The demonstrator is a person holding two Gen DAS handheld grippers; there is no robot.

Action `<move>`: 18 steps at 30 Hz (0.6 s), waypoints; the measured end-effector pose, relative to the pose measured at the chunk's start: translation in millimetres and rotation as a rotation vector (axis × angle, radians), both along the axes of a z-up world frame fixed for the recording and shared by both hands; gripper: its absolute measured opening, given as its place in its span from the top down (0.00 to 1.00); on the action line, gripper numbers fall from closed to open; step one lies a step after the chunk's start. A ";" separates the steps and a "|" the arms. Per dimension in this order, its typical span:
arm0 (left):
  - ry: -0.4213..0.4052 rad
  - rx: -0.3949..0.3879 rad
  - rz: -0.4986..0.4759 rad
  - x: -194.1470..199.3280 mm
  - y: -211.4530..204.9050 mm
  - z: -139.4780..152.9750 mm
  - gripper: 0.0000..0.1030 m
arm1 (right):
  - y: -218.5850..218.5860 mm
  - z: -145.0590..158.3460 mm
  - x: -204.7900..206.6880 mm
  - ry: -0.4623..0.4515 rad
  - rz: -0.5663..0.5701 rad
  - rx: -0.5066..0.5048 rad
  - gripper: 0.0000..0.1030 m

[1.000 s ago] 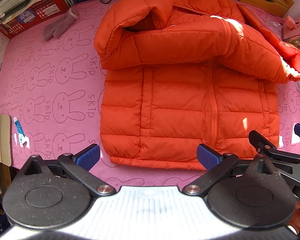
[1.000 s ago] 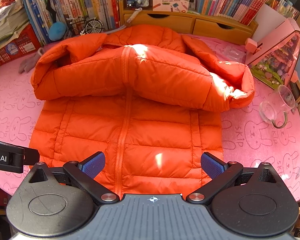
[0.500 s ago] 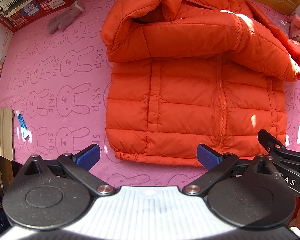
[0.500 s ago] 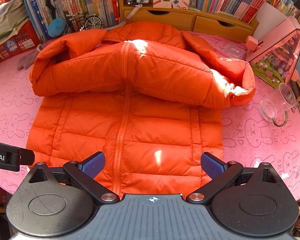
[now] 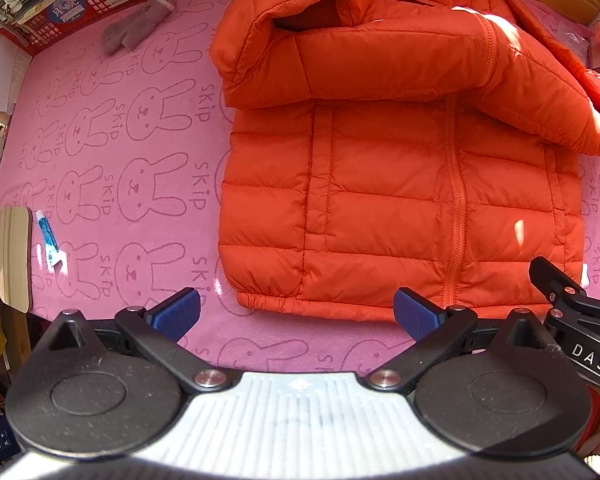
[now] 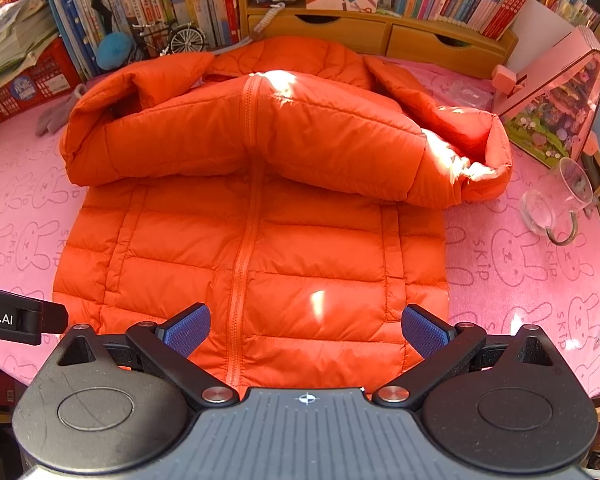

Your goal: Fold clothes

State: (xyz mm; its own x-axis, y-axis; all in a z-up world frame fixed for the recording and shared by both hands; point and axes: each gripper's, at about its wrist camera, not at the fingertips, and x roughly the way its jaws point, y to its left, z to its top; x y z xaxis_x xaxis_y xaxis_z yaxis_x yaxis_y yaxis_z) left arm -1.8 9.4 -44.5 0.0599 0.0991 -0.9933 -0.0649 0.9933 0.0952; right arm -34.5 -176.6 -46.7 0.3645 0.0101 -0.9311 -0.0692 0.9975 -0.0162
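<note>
L wrist view: orange quilted puffer jacket (image 5: 400, 200) is lying flat, front up, zip closed, on the pink bunny-print mat (image 5: 140, 168) covering the table. Both sleeves are lying folded across the chest, hem nearest the cam. Left gripper (image 5: 296, 312) is hovering just off the hem's left corner, jaws standing wide, holding nothing. Grey knit glove (image 5: 138, 24) is sitting far-left by the red plastic crate (image 5: 72, 4); small blue-white tube (image 5: 48, 240) is lying near the mat's left edge. Other tool's black arm is poking in at right.

R wrist view: right gripper (image 6: 306, 330) is hanging over the hem, straddling the zip and right half, jaws wide, nothing gripped. Clear glass mug (image 6: 556, 204) is lying on its side on the mat right of the jacket, well apart. Wooden drawer shelf (image 6: 380, 36) w/ books is standing behind the hood.
</note>
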 end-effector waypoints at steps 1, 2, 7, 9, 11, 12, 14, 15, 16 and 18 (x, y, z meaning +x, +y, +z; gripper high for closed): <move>0.004 0.002 0.003 -0.1 0.9 -1.4 0.00 | -0.1 -0.8 -0.3 0.002 0.002 -0.001 0.00; 0.008 0.004 0.006 -0.2 1.9 -3.0 0.00 | -0.6 -2.1 -0.5 0.004 0.004 -0.003 0.00; 0.023 0.022 0.018 -1.0 8.1 -12.9 0.00 | -4.6 -15.8 -0.6 0.010 0.014 -0.023 0.00; 0.028 0.031 0.026 -0.6 13.8 -19.5 0.00 | -10.4 -28.2 -0.9 0.018 0.017 -0.041 0.00; 0.027 0.033 0.037 -0.9 22.6 -27.8 0.00 | -19.3 -42.3 -2.5 0.030 0.009 -0.061 0.00; 0.030 0.030 0.043 -1.7 28.1 -33.8 0.00 | -25.8 -50.0 -3.8 0.042 -0.003 -0.065 0.00; 0.038 0.024 0.057 -3.5 39.2 -46.2 0.00 | -40.4 -65.4 -7.4 0.072 -0.037 -0.061 0.00; 0.047 0.023 0.066 -5.1 44.7 -53.6 0.00 | -48.5 -73.1 -9.6 0.089 -0.059 -0.055 0.00; 0.056 0.026 0.075 -6.7 49.9 -61.1 0.00 | -56.2 -79.6 -12.0 0.105 -0.081 -0.038 0.00; 0.073 0.050 0.085 -10.8 58.2 -76.3 0.00 | -70.5 -89.9 -16.7 0.126 -0.126 0.011 0.00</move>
State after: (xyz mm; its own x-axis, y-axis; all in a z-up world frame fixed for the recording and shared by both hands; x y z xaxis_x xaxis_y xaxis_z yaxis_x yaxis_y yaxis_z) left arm -12.6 67.6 -120.9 -0.0234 0.1504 -0.9883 -0.1400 0.9784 0.1522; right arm -51.2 -247.0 -136.7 0.2436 -0.0179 -0.9697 0.0556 0.9984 -0.0044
